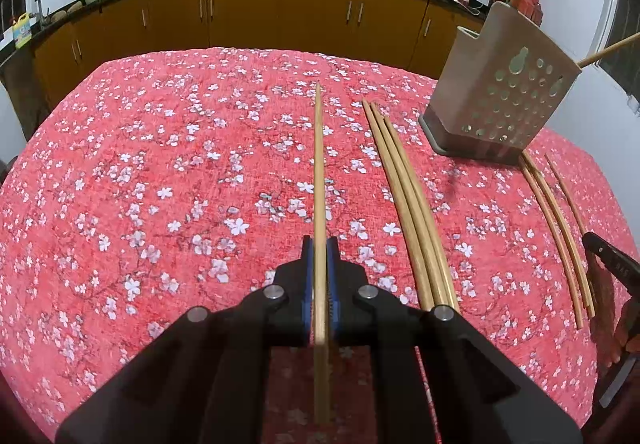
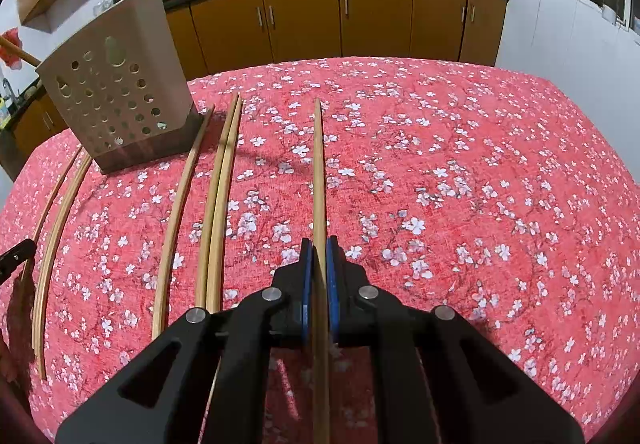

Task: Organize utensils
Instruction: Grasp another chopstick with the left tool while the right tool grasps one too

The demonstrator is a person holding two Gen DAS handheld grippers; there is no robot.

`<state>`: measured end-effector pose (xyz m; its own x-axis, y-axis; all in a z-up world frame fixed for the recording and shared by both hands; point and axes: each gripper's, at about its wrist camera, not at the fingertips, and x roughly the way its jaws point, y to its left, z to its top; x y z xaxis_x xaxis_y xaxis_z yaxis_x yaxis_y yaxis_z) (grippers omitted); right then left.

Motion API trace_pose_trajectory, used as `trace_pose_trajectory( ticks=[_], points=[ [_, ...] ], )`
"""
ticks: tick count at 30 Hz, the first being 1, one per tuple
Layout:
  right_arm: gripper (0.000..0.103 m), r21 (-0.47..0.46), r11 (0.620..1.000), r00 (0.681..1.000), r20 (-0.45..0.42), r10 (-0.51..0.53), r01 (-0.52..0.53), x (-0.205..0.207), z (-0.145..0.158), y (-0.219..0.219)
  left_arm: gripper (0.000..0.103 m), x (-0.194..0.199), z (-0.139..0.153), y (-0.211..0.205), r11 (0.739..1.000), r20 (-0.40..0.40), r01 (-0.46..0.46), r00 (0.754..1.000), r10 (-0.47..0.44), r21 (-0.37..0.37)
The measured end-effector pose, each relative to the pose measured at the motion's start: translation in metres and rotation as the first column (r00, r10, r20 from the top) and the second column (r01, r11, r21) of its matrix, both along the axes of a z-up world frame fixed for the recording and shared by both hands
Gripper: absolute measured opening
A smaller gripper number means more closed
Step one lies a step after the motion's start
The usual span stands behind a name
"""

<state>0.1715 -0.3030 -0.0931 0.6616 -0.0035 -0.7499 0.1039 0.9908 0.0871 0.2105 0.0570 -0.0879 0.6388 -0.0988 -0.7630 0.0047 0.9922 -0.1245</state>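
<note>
Red blossom-patterned tablecloth [image 1: 160, 164], seemingly beige holder [image 1: 500, 92]

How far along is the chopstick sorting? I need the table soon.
Done: the utensil holder already has an orange handle in it. In hand: the left gripper and right gripper each clamp one chopstick. Left: six loose chopsticks lie on the tablecloth.
</note>
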Motion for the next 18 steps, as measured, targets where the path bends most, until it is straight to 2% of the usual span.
trace_pose_trajectory(
  ticks=[7,18],
  points=[
    [0.009,-0.008,1.000,1.000,-0.002,0.001,-0.001,0.0011,0.0004,-0.0004,0.009,-0.0018,0.0016,0.0059,0.999,0.000,-0.009,1.000,0.009,-0.046],
    [0.009,0.013,1.000,1.000,-0.001,-0.001,0.001,0.0014,0.0015,-0.0028,0.010,-0.0028,0.0029,0.0071,0.998,-0.001,-0.016,1.000,0.016,-0.066]
  ],
)
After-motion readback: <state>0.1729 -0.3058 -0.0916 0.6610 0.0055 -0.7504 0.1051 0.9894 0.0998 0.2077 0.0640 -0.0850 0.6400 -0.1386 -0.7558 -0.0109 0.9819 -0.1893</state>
